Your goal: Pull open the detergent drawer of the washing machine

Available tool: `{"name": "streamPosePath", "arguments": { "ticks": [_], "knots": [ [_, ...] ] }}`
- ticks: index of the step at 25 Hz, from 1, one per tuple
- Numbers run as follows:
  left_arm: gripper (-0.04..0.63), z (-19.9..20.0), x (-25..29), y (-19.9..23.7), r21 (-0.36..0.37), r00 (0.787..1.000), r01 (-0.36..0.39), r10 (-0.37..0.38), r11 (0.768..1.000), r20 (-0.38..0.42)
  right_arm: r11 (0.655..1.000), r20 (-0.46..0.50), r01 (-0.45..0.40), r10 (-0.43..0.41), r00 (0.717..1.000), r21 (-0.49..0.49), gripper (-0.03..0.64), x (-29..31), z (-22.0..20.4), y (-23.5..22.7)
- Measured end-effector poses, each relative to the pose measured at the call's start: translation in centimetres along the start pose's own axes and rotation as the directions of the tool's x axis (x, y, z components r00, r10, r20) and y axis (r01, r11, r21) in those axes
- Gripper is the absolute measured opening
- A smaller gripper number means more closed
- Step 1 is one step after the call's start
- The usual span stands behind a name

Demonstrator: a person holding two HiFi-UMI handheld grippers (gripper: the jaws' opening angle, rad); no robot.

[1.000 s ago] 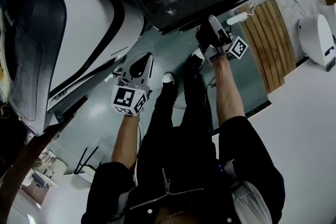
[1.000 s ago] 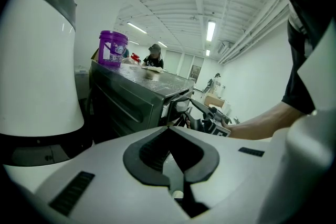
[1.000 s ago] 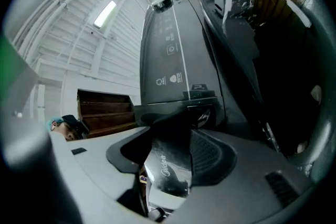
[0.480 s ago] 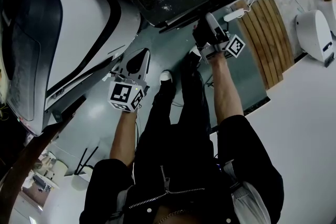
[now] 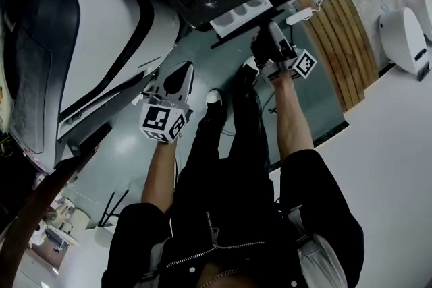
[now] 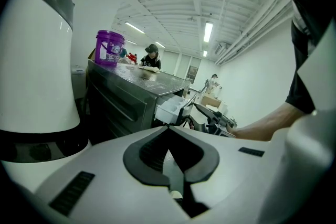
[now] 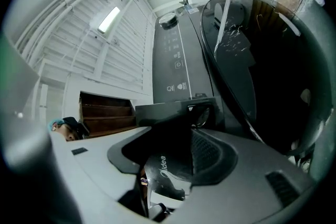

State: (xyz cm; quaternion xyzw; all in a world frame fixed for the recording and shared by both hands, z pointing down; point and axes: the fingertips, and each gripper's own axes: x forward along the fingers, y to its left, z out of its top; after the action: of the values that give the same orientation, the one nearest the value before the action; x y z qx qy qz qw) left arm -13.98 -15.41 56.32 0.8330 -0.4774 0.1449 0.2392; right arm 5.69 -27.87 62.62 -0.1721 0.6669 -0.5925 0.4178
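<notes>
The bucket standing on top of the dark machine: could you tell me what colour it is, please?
The bucket is purple; it shows best in the left gripper view.

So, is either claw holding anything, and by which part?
The right claw holds the drawer by its dark front panel, its jaws having just closed further on it. The left claw is shut and empty.

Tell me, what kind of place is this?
Probably a big workshop or test hall, not a home: a dark metal washing machine with its white plastic detergent drawer out, a purple plastic bucket, and a high white ceiling with strip lights, other people behind.
</notes>
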Motion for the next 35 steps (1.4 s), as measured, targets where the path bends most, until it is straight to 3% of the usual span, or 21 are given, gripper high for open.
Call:
{"name": "streamPosePath", "arguments": {
  "ticks": [35],
  "knots": [
    [0.018, 0.1, -2.0, -2.1, 0.035, 0.998, 0.055, -0.055, 0.998, -0.008, 0.999, 0.117, 0.038, -0.035, 0.992, -0.021, 0.203, -8.7, 0.1, 2.8]
  ]
}}
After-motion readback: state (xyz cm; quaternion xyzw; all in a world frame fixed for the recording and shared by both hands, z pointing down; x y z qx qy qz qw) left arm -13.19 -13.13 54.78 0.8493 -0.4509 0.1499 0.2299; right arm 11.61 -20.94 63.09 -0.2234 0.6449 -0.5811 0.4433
